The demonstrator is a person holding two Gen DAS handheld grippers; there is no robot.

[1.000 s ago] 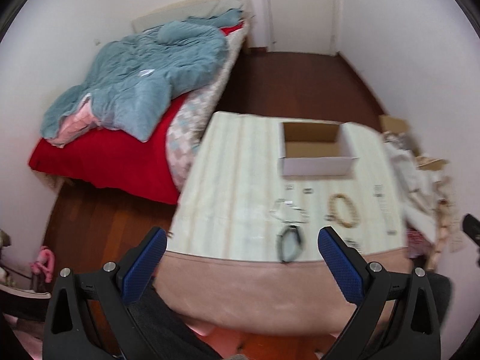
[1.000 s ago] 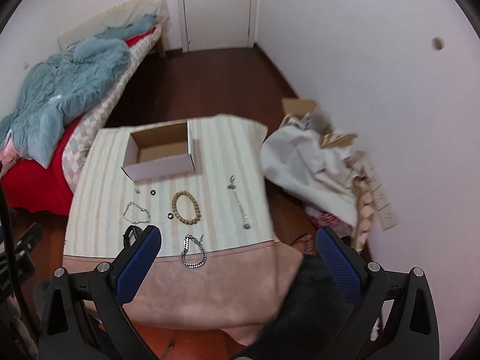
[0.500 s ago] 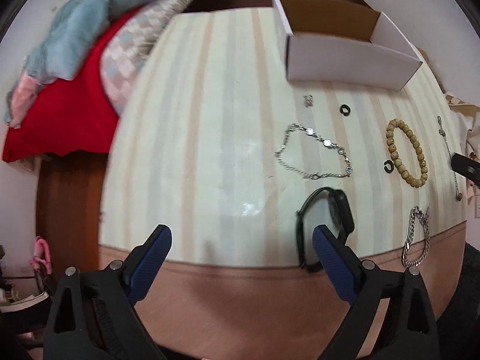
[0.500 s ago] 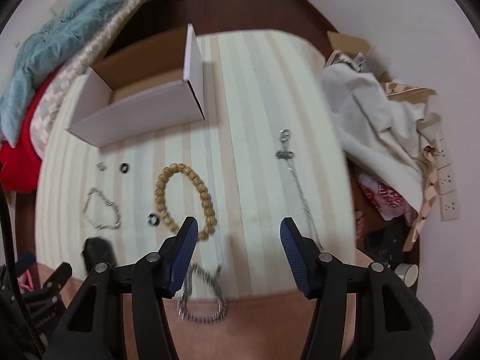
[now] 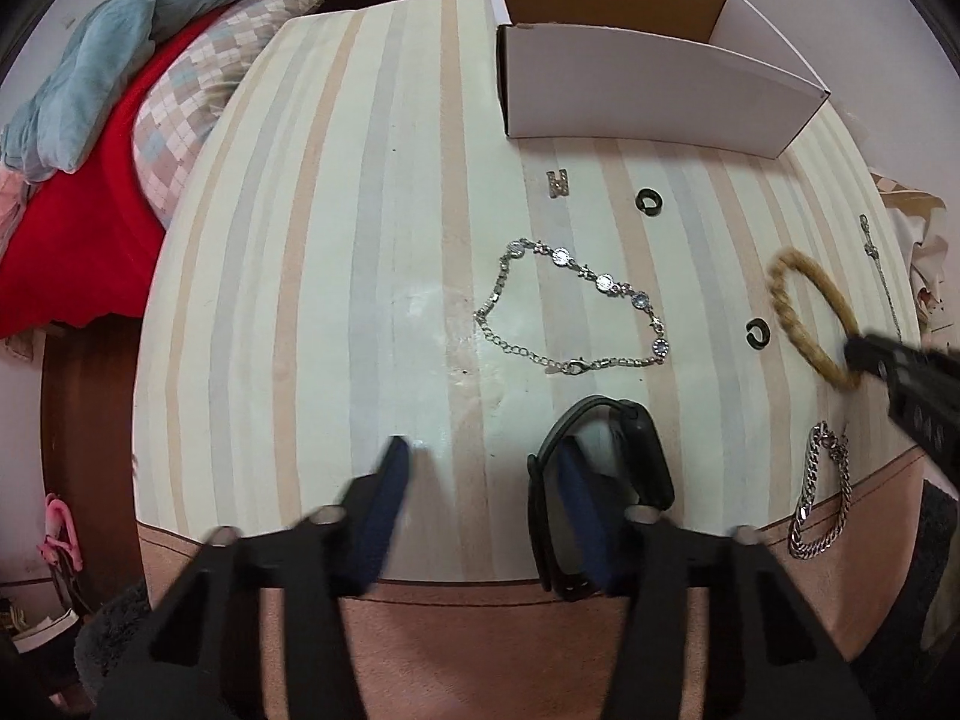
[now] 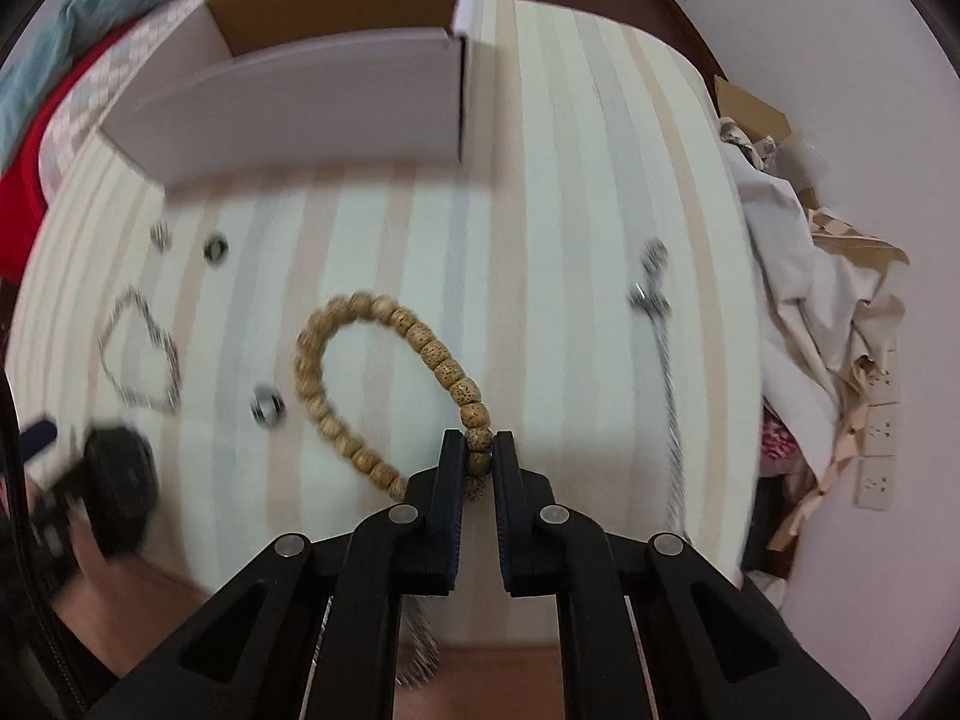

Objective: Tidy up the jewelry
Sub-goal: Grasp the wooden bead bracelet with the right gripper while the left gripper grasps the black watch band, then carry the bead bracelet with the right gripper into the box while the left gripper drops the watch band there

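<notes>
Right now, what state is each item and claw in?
Right claw: shut on wooden bead bracelet.
Left claw: open, one finger inside the black smartwatch band.
Cardboard box: open.
Crystal chain bracelet: flat, untouched.
Curb chain bracelet: flat, untouched.

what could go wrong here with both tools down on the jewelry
The right tool pinches only a bead or two at the near end of the wooden bead bracelet; round beads may slip out when lifted. The left tool has one finger inside the black watch loop, the other outside; closing may catch only the strap and drag it off the table edge.
</notes>
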